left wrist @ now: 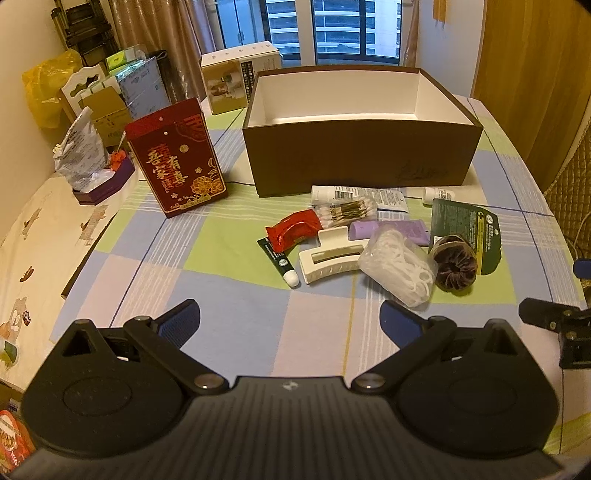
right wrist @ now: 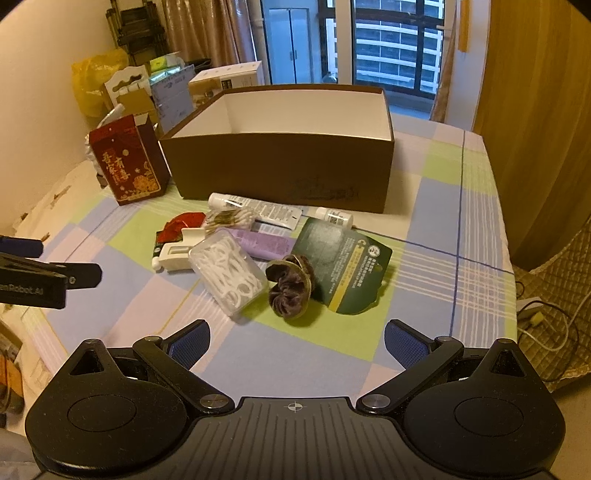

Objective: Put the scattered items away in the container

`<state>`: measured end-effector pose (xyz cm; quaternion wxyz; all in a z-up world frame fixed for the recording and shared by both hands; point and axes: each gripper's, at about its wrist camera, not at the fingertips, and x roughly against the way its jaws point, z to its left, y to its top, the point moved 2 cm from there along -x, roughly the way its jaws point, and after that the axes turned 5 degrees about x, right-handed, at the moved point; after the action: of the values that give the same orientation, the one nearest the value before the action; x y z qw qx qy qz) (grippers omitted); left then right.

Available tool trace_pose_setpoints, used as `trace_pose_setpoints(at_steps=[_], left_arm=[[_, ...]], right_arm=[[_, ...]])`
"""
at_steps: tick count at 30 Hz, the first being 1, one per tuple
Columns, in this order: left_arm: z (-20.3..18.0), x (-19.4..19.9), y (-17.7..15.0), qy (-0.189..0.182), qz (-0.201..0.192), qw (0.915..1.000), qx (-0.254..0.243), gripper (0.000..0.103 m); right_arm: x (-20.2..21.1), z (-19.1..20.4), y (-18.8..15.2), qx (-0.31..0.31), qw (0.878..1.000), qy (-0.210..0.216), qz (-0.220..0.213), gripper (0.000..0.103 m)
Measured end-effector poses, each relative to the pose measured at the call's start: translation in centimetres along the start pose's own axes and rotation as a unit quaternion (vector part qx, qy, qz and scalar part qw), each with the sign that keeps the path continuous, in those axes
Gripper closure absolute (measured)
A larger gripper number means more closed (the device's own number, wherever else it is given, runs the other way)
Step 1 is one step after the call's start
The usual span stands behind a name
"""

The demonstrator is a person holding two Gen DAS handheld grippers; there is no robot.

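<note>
Both pairs of jaws stand spread wide with nothing between them; the left gripper (left wrist: 290,319) hovers low over the checked cloth (left wrist: 229,310), and the right gripper (right wrist: 297,341) does the same a little to its side. Ahead of the left gripper lies the scatter of small things — a white hair clip (left wrist: 330,258), a clear box of floss picks (left wrist: 400,267), a dark velvet scrunchie (left wrist: 454,267), a purple tube (left wrist: 391,230), a red packet (left wrist: 293,230), a pack of cotton swabs (left wrist: 347,212) and a dark green card (left wrist: 467,230); all of them sit well apart from the fingertips. From the right wrist view the floss box (right wrist: 229,275) and the scrunchie (right wrist: 291,284) are the nearest things, just ahead of the open jaws. Beyond the pile stands the brown box (left wrist: 364,162), open-topped with a white inside, its long side facing the grippers. The cloth is a patchwork of pale green, blue and pink squares; a red carton with gold lettering (left wrist: 175,158) stands upright to the left of the brown box; behind are curtains, a window (left wrist: 334,26) and stacked packages by the wall. The hair clip lies with its long axis roughly crosswise to the left jaws; the purple tube lies crosswise too; the floss box is angled, running from upper left to lower right.
</note>
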<state>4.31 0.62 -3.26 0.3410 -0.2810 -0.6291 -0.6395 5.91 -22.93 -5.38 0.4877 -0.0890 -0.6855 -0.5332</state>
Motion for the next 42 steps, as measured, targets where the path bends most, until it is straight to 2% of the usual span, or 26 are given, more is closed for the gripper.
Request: trace_pose_setpoints(at_steps=[11, 18, 22, 35, 38, 42], left_arm=[[0.0, -2.1, -0.2, -0.026, 0.019, 0.9994, -0.014, 0.001], [-0.1, -2.9, 0.0, -0.056, 0.011, 0.9979, -0.032, 0.002], [0.5, -3.7, 0.3, -0.066, 0.013, 0.9972, -0.033, 0.006], [2.5, -6.0, 1.1, -0.068, 0.037, 0.9964, -0.034, 0.008], [3.0, -6.5, 1.5, -0.067, 0.038, 0.9965, -0.034, 0.008], [3.4, -7.3, 2.1, -0.066, 0.044, 0.9963, -0.033, 0.008]], right_arm=[[-0.9, -0.9, -0.6, -0.015, 1.000, -0.005, 0.004, 0.000], [-1.8, -1.0, -0.7, -0.010, 1.000, 0.001, -0.001, 0.000], [-2.5, -1.1, -0.9, -0.009, 1.000, 0.001, -0.001, 0.000], [-5.2, -2.2, -0.1, -0.009, 1.000, -0.020, 0.001, 0.000], [-5.7, -2.9, 0.3, -0.029, 1.000, -0.010, 0.002, 0.020], [-6.5, -2.8, 0.6, -0.037, 0.999, 0.002, 0.001, 0.020]])
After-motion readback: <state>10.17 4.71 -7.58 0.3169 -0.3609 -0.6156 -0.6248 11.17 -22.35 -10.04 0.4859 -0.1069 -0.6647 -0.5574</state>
